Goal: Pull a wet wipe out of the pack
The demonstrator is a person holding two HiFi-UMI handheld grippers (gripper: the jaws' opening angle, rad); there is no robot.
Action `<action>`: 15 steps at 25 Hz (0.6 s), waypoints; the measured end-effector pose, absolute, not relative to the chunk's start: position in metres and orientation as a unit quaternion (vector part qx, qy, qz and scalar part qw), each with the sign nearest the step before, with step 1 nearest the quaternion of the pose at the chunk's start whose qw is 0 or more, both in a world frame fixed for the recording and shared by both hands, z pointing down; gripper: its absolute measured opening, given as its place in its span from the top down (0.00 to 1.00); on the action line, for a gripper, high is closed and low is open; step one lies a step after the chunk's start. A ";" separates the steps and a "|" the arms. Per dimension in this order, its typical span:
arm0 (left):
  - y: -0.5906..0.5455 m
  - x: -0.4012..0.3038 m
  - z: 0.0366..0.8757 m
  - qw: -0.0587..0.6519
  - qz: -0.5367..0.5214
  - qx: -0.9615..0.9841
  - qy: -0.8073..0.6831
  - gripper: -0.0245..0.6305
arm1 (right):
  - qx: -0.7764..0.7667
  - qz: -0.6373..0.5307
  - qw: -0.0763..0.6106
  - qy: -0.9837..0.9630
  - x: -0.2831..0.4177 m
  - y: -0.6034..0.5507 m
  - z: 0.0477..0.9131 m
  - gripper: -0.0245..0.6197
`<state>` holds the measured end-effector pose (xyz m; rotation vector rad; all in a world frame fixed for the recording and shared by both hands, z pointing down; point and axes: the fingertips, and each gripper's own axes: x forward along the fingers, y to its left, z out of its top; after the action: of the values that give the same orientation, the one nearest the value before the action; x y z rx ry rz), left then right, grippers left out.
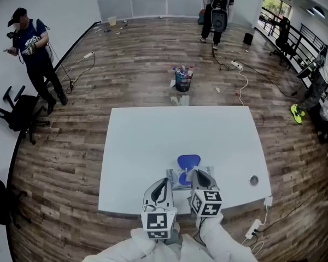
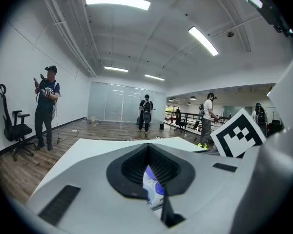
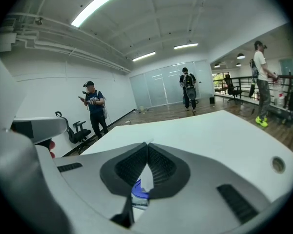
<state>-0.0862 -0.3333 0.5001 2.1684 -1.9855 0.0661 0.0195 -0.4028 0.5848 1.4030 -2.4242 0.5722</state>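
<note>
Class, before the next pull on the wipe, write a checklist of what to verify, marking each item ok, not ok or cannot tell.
1. Right gripper closed on the wipe: ok, a white strip is pinched between its fingers.
2. Left gripper steadying the pack: ok, the pack sits between its closed fingers.
3. Blue lid flipped open: ok.
4. Wipe fully out of the pack: cannot tell.

The white worktop [image 1: 147, 146] carries a pack of wipes [image 1: 176, 180] near its front edge, blue lid [image 1: 188, 161] flipped open. A small round fitting [image 1: 253, 180] sits near the right front corner.
</note>
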 end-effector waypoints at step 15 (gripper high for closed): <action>-0.323 -0.075 0.482 0.081 0.007 0.747 -0.660 0.96 | 0.503 0.171 0.098 -0.841 0.032 -0.393 0.538 0.94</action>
<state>-0.0753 -0.3230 0.4820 2.2318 -1.9739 0.0224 0.0316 -0.3926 0.5381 1.4893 -2.4908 0.5066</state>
